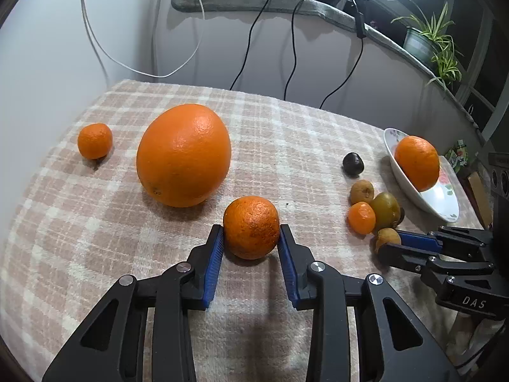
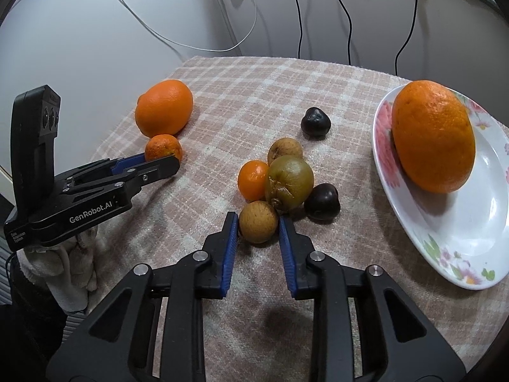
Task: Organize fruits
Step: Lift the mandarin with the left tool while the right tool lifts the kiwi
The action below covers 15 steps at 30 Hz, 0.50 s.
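Note:
In the left wrist view my left gripper [image 1: 251, 227] is shut on a small mandarin [image 1: 251, 232] that rests on the checked cloth, both blue pads against its sides. In the right wrist view my right gripper [image 2: 258, 221] is shut on a small round brown fruit [image 2: 257, 226] at the near edge of a fruit cluster. That cluster holds a greenish kiwi [image 2: 289, 181], a tiny mandarin [image 2: 253, 180], another brown fruit [image 2: 284, 149] and a dark fruit [image 2: 322, 200]. At the right, a white flowered plate [image 2: 461, 254] carries one orange [image 2: 432, 137].
A large orange [image 1: 184, 156] lies just behind the held mandarin, with another small mandarin [image 1: 94, 141] at the far left. A second dark fruit [image 2: 315, 122] sits alone behind the cluster. Cables hang down the wall behind the table. A potted plant [image 1: 435, 41] stands on the ledge.

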Each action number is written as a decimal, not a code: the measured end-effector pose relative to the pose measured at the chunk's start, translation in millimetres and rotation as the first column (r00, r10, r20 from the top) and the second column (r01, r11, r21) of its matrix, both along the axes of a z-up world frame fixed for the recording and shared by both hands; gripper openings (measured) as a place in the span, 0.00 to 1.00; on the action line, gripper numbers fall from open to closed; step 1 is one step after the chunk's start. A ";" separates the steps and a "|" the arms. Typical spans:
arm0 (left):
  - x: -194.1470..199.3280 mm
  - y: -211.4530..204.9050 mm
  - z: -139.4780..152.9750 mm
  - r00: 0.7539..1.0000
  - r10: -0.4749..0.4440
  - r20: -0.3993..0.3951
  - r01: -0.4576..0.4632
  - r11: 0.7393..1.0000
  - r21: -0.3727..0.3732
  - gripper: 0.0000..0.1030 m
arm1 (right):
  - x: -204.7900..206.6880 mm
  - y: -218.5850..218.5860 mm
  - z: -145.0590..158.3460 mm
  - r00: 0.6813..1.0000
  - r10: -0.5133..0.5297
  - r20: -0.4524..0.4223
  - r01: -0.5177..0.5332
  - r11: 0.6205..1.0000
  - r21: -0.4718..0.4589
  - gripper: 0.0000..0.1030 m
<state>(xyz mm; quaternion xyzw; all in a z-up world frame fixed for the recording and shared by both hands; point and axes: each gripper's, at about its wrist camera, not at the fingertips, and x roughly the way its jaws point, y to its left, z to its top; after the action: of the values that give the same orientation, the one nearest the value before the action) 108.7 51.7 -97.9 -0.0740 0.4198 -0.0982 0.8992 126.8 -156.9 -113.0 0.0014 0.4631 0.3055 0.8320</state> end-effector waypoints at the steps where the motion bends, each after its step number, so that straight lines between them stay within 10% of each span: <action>1: -1.4 -0.2 0.6 1.000 -0.002 0.003 0.002 1.000 0.002 0.32 | -1.2 -1.6 0.7 1.000 -0.002 0.000 0.002 1.000 0.003 0.26; 15: -20.6 -14.4 20.9 0.998 -0.042 0.047 0.044 0.999 -0.031 0.32 | -19.1 -26.2 18.5 0.999 -0.029 0.018 0.028 0.998 0.050 0.26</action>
<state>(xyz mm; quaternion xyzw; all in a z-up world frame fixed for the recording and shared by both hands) 88.1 37.3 -77.0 -0.0772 0.3987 -0.1260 0.9051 107.7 -183.1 -94.5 0.0258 0.4474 0.3051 0.8403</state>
